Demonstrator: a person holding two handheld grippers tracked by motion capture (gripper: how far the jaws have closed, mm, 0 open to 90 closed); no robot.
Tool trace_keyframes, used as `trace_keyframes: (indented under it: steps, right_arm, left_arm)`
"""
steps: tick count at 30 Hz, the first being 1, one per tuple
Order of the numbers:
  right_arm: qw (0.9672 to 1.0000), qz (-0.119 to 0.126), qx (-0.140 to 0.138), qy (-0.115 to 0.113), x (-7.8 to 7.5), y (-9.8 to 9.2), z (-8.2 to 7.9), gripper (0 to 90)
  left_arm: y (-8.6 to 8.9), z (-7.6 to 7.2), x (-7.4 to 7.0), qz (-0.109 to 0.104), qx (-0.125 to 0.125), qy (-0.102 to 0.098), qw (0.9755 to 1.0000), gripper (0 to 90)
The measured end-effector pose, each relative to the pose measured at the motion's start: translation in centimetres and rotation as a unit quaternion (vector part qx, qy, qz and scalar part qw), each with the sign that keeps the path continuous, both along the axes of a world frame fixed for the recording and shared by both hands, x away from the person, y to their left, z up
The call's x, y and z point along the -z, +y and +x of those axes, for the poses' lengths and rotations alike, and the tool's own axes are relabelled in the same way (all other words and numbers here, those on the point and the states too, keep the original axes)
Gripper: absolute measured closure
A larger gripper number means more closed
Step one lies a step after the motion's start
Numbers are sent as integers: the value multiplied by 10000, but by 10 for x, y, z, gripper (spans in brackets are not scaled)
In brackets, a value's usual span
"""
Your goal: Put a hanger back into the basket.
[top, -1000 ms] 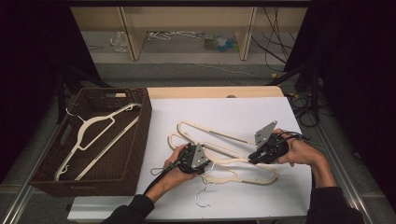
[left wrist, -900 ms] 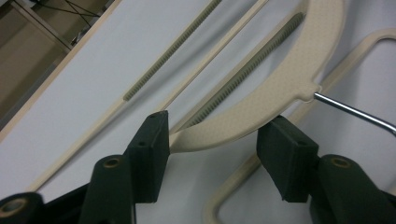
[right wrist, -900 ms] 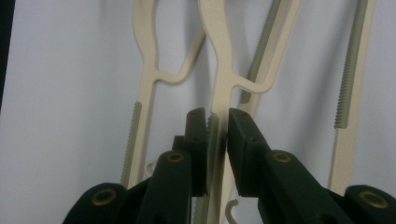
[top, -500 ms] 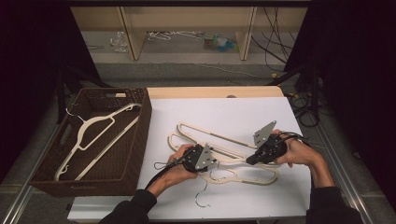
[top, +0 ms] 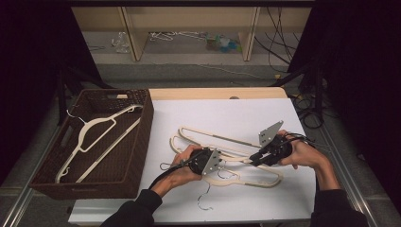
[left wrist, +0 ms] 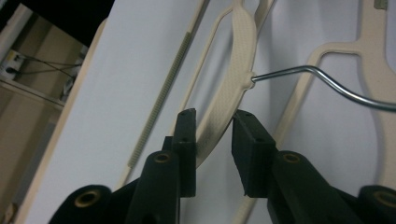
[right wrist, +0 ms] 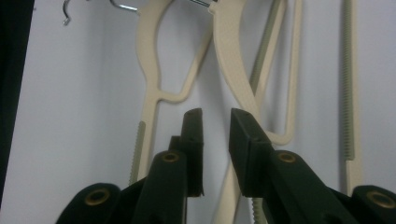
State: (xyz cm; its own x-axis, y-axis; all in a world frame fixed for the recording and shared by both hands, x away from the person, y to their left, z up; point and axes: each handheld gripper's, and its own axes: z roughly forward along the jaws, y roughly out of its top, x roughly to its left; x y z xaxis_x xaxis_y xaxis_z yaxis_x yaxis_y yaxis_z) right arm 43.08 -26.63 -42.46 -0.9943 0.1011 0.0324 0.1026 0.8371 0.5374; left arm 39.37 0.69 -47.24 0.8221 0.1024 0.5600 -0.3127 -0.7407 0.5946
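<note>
The left tool [top: 218,163] had just been narrowing around a cream hanger [left wrist: 236,70], contact unclear. The right tool [right wrist: 215,116], narrowly parted, straddled another hanger [right wrist: 233,56]; grip hard to judge.

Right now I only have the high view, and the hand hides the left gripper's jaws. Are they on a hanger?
Observer: The left gripper has a cream hanger between its jaws. They have just been closing, but a sliver of white sheet shows beside one jaw.
Operator: Where along that hanger?
Observer: On the shoulder, just below where the wire hook leaves the plastic.
Operator: And the right gripper?
Observer: The right gripper has just been opening. White sheet shows between its jaw tips, and a ribbed hanger bar lies in the gap nearer the camera.
</note>
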Motion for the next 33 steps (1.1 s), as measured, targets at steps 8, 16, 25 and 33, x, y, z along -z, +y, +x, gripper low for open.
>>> trace_keyframes:
  steps: [8, 16, 25, 33]
  right_arm:
    - [9974, 465, 510, -211, -19, -26, -7, 608]
    - [9945, 516, 821, -399, -27, -36, -21, 516]
    - [9942, 529, 815, -453, -28, -35, -28, 511]
    - [9943, 525, 793, -484, -28, -34, -34, 490]
  left_arm:
    - [-1, 4, -22, 105, 181, -460, 9987, 808]
    - [7, 14, -47, -128, 37, -783, 9968, 857]
    - [28, 24, -75, -577, -268, -657, 9958, 858]
    - [49, 26, -104, -1300, -665, -97, 9892, 857]
